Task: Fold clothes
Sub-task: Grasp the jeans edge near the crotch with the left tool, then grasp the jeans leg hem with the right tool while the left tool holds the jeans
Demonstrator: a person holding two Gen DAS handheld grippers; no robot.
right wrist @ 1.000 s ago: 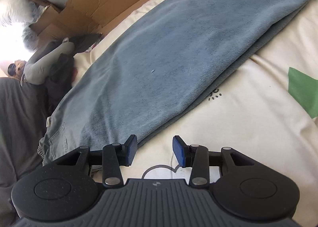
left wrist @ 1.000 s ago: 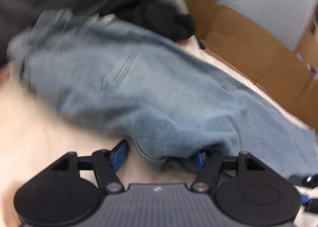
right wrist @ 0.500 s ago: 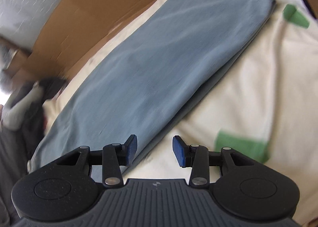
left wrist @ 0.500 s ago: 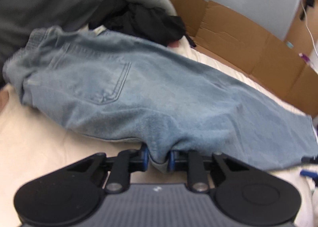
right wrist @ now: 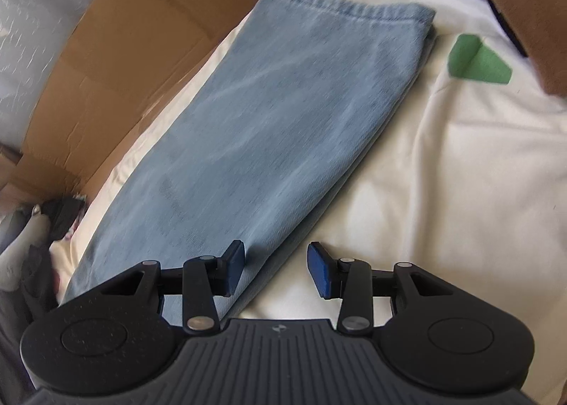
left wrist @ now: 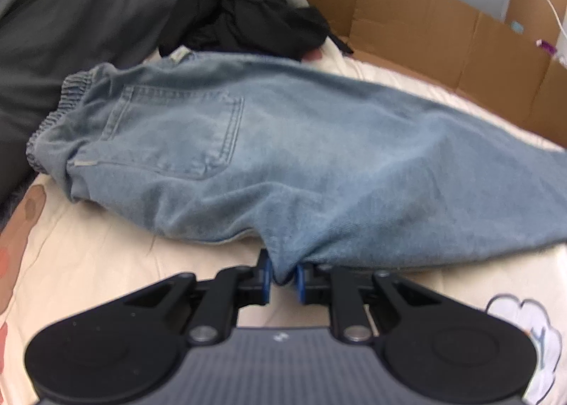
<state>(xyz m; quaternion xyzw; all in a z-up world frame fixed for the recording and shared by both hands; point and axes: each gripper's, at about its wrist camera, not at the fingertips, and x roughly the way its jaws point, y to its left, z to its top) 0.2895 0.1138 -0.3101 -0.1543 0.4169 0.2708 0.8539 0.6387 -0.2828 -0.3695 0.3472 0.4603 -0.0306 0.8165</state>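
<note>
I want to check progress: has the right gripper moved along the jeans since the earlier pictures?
Yes. The right gripper has travelled along the jeans toward the leg hem, which now shows whole; the green patch lies farther up the view.

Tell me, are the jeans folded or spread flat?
Folded lengthwise: the jeans lie leg over leg, a second layer edge showing beneath, one back pocket up.

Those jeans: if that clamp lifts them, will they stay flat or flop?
Probably flop: the jeans already bunch where the left gripper pinches the edge. They look thick, so likely heavyish, and the long leg would probably drag.
</note>
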